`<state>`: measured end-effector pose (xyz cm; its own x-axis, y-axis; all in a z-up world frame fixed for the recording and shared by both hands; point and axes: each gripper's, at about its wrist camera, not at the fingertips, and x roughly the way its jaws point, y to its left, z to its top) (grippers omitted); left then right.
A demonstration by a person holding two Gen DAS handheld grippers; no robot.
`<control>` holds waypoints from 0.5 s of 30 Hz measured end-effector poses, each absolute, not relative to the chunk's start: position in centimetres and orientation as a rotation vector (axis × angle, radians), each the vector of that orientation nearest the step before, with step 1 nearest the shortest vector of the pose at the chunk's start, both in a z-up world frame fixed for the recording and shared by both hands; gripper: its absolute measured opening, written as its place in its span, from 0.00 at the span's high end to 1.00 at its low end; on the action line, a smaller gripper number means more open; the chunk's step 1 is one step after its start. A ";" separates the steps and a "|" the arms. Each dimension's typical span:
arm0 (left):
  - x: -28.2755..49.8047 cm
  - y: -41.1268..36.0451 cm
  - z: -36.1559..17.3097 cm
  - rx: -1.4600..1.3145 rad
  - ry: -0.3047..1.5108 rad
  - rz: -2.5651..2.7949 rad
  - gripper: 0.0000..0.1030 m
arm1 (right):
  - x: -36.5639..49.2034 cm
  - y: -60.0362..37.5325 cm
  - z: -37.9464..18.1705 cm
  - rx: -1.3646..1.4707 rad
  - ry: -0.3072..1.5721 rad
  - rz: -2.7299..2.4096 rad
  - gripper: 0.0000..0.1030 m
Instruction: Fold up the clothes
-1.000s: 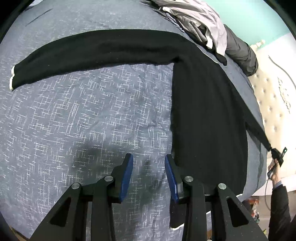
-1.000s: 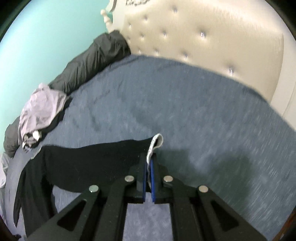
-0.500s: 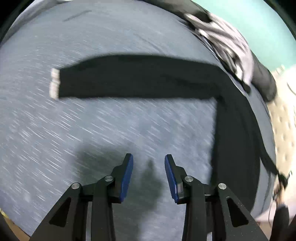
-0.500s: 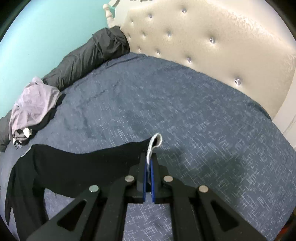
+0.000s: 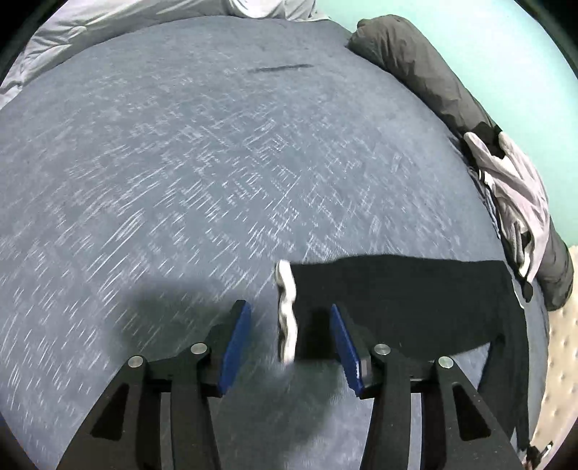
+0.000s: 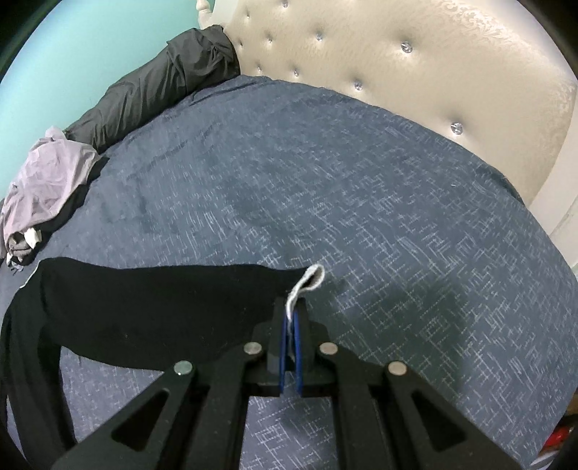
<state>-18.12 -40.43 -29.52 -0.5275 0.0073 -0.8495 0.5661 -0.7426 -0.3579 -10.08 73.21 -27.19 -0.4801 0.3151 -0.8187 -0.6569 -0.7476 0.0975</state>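
A black long-sleeved garment lies spread on the blue bedspread. In the left wrist view one sleeve ends in a white cuff. My left gripper hangs over that cuff with its jaws opening; the cuff sits between the blue pads, apart from both. In the right wrist view the other black sleeve stretches left, and my right gripper is shut on its white cuff, which curls up out of the pads.
A dark grey bolster runs along the teal wall, with a pile of pale lilac clothes against it. A cream tufted headboard borders the bed. A light grey quilt lies at the far edge.
The left gripper has swept along the sleeve to its white cuff, which now lies between wider jaws. The right gripper keeps its hold on the other cuff and has sunk slightly.
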 end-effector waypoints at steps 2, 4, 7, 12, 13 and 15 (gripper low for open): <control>-18.8 -40.8 -30.3 1.285 0.907 -2.311 0.51 | -10.1 73.0 -27.2 -1.123 0.534 2.224 0.97; -19.0 -41.1 -30.6 1.266 0.936 -2.315 0.51 | -10.1 73.0 -27.3 -1.129 0.529 2.218 0.97; -19.5 -41.1 -30.7 1.247 0.956 -2.337 0.74 | -10.1 72.9 -27.6 -1.135 0.526 2.208 0.97; -20.3 -40.7 -29.4 1.259 0.840 -2.384 0.94 | -10.4 72.6 -27.9 -1.143 0.525 2.200 0.97; -20.4 -40.9 -28.8 1.240 0.824 -2.391 0.94 | -10.4 72.6 -28.0 -1.144 0.525 2.200 0.97; -20.6 -41.2 -27.1 1.195 0.775 -2.412 0.95 | -10.3 72.6 -28.0 -1.144 0.529 2.199 0.97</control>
